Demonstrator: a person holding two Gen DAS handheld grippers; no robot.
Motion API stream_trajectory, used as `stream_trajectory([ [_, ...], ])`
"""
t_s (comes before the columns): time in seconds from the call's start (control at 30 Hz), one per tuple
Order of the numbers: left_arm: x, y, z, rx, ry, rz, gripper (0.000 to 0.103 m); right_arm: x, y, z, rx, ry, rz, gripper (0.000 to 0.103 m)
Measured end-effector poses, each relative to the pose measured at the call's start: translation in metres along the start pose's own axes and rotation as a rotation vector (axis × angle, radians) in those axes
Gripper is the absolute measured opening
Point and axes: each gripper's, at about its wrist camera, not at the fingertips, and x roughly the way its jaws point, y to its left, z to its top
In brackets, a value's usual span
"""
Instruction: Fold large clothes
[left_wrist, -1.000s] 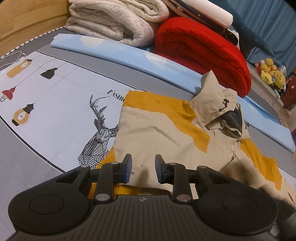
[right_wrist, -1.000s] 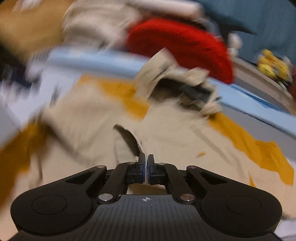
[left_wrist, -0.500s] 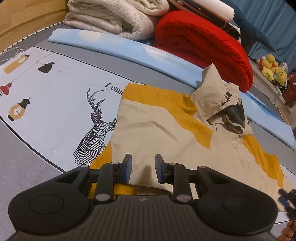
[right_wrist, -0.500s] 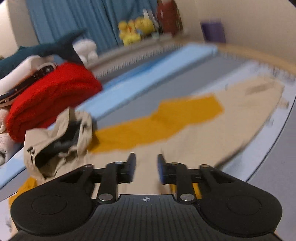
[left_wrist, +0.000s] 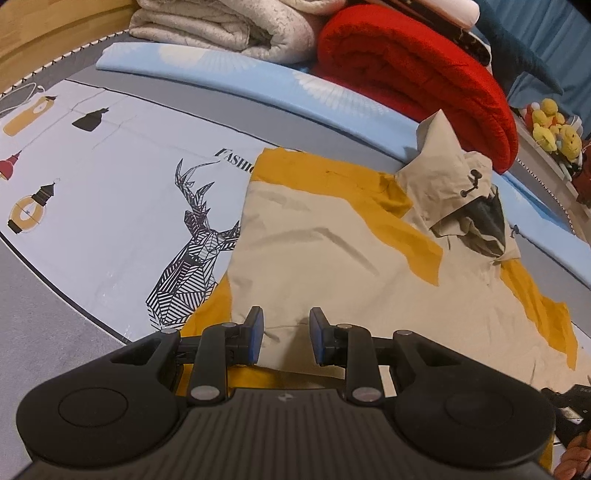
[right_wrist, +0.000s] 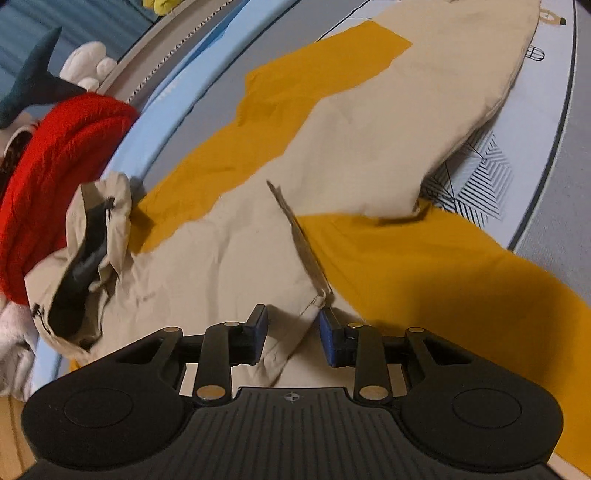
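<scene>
A beige and mustard hooded jacket (left_wrist: 332, 236) lies spread on the bed, one sleeve folded across its front. Its hood (left_wrist: 458, 184) points toward the red blanket. My left gripper (left_wrist: 286, 332) is open, just above the jacket's lower left edge. In the right wrist view the jacket (right_wrist: 229, 243) fills the frame, hood (right_wrist: 92, 229) at the left, the other sleeve (right_wrist: 424, 103) stretched out to the upper right. My right gripper (right_wrist: 293, 326) is open over the jacket's front, with a raised fabric edge (right_wrist: 306, 258) by its right finger.
The bed sheet (left_wrist: 122, 192) carries a deer print (left_wrist: 192, 251) left of the jacket. A rolled red blanket (left_wrist: 413, 74) and a cream blanket (left_wrist: 229, 26) lie at the back. Plush toys (left_wrist: 550, 125) sit at the far right. The right gripper's body (left_wrist: 569, 402) shows at the lower right.
My right gripper opened and swung from the jacket's middle round to its right side, now low over the front. My left gripper stayed open and shifted slightly.
</scene>
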Motion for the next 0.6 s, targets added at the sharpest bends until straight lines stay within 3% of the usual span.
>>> stream_trajectory([
  [0.03,0.002,0.001,0.0,0.002,0.002,0.001,0.03,-0.001,0.001,0.001,-0.002,-0.012,0.009,0.012],
  [0.1,0.006,0.002,0.0,0.008,0.01,0.004,0.03,-0.011,0.001,0.002,-0.02,-0.069,0.029,0.008],
  [0.27,0.022,0.001,-0.006,0.019,0.061,0.003,0.03,-0.043,0.01,0.014,-0.065,-0.291,0.035,0.007],
  [0.37,0.034,-0.001,-0.013,0.057,0.121,0.024,0.029,-0.04,0.007,0.018,-0.045,-0.286,-0.022,0.014],
  [0.47,0.034,0.002,-0.016,0.079,0.13,0.046,0.03,-0.036,0.004,0.016,-0.054,-0.291,-0.155,0.014],
  [0.53,0.034,0.003,-0.017,0.086,0.128,0.052,0.03,-0.039,0.007,0.016,-0.072,-0.321,-0.14,0.014],
  [0.6,0.04,0.006,-0.021,0.084,0.148,0.062,0.03,-0.043,0.016,0.015,-0.117,-0.333,-0.053,0.014],
])
